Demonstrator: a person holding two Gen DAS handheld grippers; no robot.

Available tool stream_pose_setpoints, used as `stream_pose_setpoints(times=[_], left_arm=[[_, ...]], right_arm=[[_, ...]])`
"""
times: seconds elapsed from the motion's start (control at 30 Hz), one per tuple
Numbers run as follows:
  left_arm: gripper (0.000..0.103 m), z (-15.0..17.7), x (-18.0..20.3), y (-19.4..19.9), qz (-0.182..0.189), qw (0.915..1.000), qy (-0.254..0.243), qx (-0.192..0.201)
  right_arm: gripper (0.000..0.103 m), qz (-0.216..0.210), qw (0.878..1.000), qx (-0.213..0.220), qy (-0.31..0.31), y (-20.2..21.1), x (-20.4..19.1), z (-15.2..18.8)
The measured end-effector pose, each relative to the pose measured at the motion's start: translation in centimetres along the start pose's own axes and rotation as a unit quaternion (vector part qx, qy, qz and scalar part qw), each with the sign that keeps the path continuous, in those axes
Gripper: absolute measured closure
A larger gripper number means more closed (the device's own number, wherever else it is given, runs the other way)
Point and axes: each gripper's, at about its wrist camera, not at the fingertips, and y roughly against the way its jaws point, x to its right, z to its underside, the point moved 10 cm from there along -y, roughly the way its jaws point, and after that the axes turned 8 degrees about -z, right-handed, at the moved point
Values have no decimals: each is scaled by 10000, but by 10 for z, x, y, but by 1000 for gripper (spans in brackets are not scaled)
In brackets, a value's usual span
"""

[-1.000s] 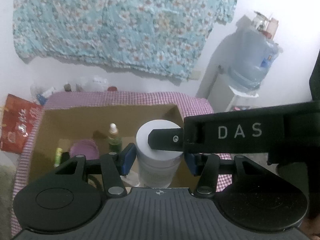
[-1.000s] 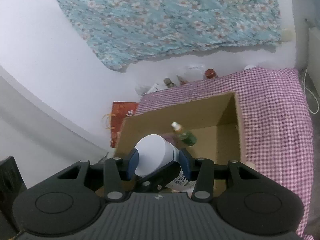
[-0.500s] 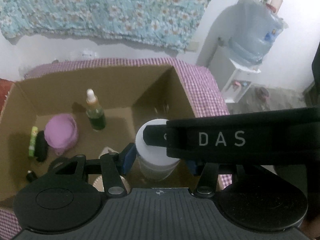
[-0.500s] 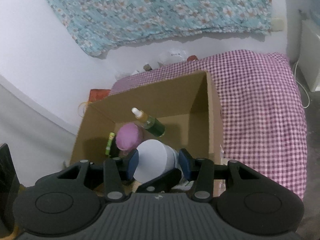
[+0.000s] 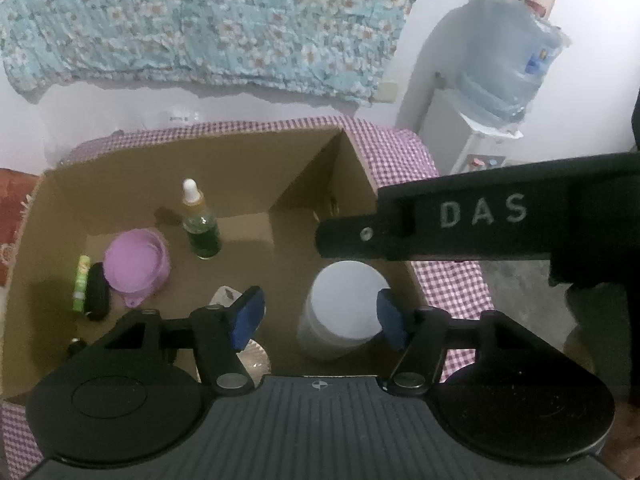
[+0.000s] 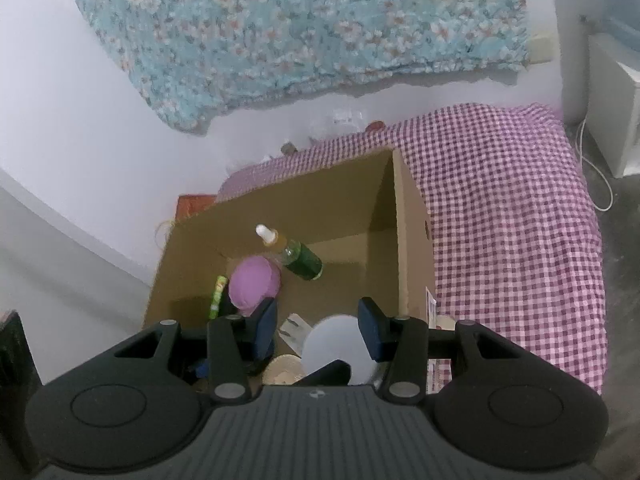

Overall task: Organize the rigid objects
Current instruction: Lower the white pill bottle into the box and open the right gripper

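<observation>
- The checked purple cloth [image 6: 512, 216] covers the surface, and the cardboard box [image 5: 224, 168] stands open on it.
- Behind, a flowered blue fabric [image 5: 224, 20] hangs on the white wall, and a water bottle [image 5: 508, 68] sits on a dispenser at the right in the left wrist view.
- The white jar [image 5: 344, 308] stands upright inside the box, in the near right corner, close to the right wall.
- The left gripper [image 5: 318, 314] is spread wide. Its right pad is at the edge of the jar, but I cannot tell if it touches; the left pad is clearly apart from it. The jar is not grasped.
- The right gripper [image 6: 316, 330] is also released, with its blue pads on both sides of the jar lid and a gap on the left side.
- A purple round container [image 5: 136, 266] lies at the left part of the box floor.
- A green dropper bottle [image 5: 200, 228] stands upright near the back wall.
- A small black object [image 5: 97, 296] and a thin green stick [image 5: 81, 282] lie side by side, just left of the purple container.
</observation>
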Motion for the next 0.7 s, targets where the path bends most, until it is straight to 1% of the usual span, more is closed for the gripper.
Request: stream_pose_setpoints(times=[0.23, 0.57, 0.7], left_arm=[[34, -3, -9, 25, -138, 9997, 25, 215], [29, 8, -30, 59, -183, 9989, 108, 415], [18, 23, -52, 72, -371, 9980, 183, 473]], right_arm=[[55, -30, 9997, 243, 12, 23, -17, 0], [55, 51, 9986, 489, 173, 52, -47, 16], [55, 187, 9964, 790, 241, 70, -58, 25]])
